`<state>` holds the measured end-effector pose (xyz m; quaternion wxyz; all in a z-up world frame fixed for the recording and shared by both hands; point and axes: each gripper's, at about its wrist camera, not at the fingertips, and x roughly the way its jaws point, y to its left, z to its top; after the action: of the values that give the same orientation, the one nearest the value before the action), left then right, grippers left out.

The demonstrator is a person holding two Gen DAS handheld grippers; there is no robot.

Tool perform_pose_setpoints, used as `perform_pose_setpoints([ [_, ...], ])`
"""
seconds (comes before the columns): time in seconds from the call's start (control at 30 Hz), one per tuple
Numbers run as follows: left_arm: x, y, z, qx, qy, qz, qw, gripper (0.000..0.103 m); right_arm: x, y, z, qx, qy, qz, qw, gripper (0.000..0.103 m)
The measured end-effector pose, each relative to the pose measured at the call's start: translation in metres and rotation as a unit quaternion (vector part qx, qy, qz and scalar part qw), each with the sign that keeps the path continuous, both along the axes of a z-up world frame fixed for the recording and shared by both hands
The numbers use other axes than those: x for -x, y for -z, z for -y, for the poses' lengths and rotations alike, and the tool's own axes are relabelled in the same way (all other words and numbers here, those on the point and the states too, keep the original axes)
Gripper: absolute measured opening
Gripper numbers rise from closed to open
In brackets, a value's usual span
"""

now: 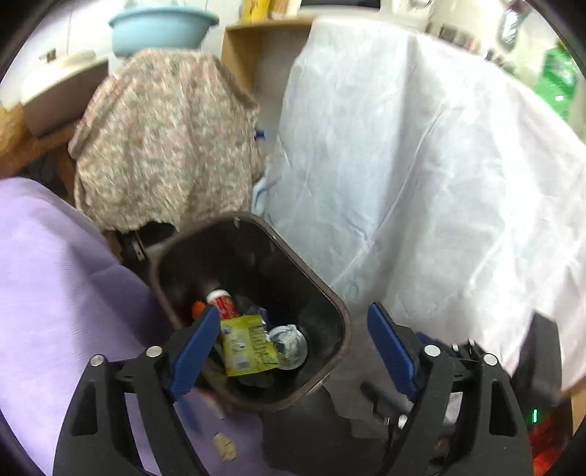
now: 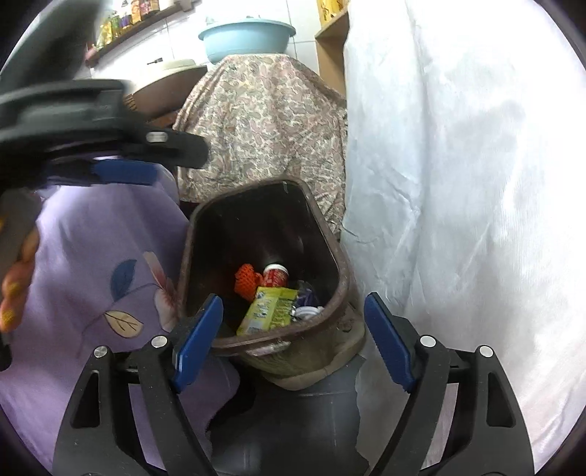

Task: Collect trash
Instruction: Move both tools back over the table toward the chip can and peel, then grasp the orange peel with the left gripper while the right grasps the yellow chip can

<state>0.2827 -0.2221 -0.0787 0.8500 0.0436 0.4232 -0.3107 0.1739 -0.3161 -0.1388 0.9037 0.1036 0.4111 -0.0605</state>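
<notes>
A dark brown trash bin (image 1: 331, 293) stands on the floor between a purple cloth and a white cloth; it also shows in the right wrist view (image 2: 340, 271). Inside lie a yellow-green wrapper (image 1: 249, 344) (image 2: 271, 309), a red and white cup (image 1: 223, 300) (image 2: 275, 275), an orange scrap (image 2: 246, 280) and a crumpled clear lid (image 1: 289, 342). My left gripper (image 1: 293, 348) is open and empty, right above the bin's mouth. My right gripper (image 2: 291, 337) is open and empty, just before the bin's near rim. The left gripper also shows at the upper left of the right wrist view (image 2: 121, 161).
A purple flowered cloth (image 2: 91, 256) covers furniture on the left. A white sheet (image 1: 421, 164) drapes a tall object on the right. Behind the bin stands something under a paisley cloth (image 1: 164, 146) with a light blue basin (image 1: 161, 27) above. A crumb (image 1: 225, 445) lies on the purple cloth.
</notes>
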Motion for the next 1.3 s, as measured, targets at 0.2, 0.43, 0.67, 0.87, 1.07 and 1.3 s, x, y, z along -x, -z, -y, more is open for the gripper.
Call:
perform_pose_setpoints([
  [0.2,0.023,-0.03,-0.064,-0.009,-0.021,0.058,0.998,0.086,-0.013,-0.026,-0.022,-0.013,-0.034,0.019,0.999,0.079],
  [0.43,0.023,-0.035,-0.175,-0.024,-0.126,0.062,0.9898,0.088,-0.029,-0.053,-0.065,-0.023,-0.095,0.04,0.994,0.083],
  [0.67,0.007,-0.032,-0.279,-0.033,-0.239,0.05,0.9692,0.087,-0.037,-0.08,-0.115,-0.022,-0.158,0.058,0.985,0.084],
  [0.87,-0.021,-0.024,-0.361,0.012,-0.333,0.001,0.9429,0.069,-0.036,-0.098,-0.147,-0.007,-0.197,0.071,0.978,0.085],
  [1.07,-0.051,-0.021,-0.383,0.075,-0.355,-0.032,0.9314,0.06,-0.037,-0.109,-0.177,0.023,-0.226,0.079,0.971,0.085],
  [1.3,-0.074,-0.005,-0.39,0.082,-0.359,-0.066,0.9273,0.047,-0.039,-0.119,-0.198,0.027,-0.244,0.082,0.966,0.085],
])
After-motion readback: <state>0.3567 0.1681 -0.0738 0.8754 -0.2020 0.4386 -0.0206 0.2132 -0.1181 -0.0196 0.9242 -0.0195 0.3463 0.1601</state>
